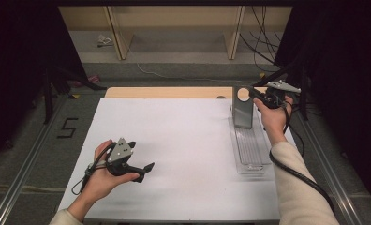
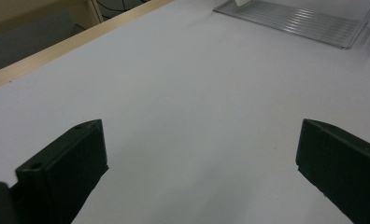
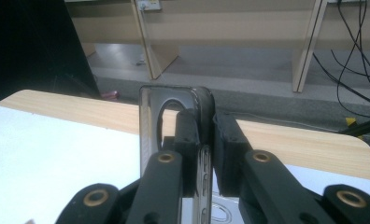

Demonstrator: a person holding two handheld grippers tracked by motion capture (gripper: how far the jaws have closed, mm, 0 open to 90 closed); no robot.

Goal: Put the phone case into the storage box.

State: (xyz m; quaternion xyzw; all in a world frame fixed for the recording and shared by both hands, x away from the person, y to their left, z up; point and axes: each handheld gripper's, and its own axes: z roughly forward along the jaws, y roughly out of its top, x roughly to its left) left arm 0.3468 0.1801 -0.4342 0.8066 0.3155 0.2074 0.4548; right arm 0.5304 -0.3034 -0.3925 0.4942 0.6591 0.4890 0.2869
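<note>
Right gripper (image 1: 261, 96) clamped on upright end wall of clear ribbed plastic tray (image 1: 250, 150), right of frame; left gripper (image 1: 144, 169) wide, idle. Lift slowly, keeping tray level.

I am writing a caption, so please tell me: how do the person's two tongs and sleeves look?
Both tongs are black. The left tongs and the right tongs each carry a grey three-cornered plate on top and trail a black cable. The jaws show brass-coloured pivot rings. Both sleeves are cream.
</note>
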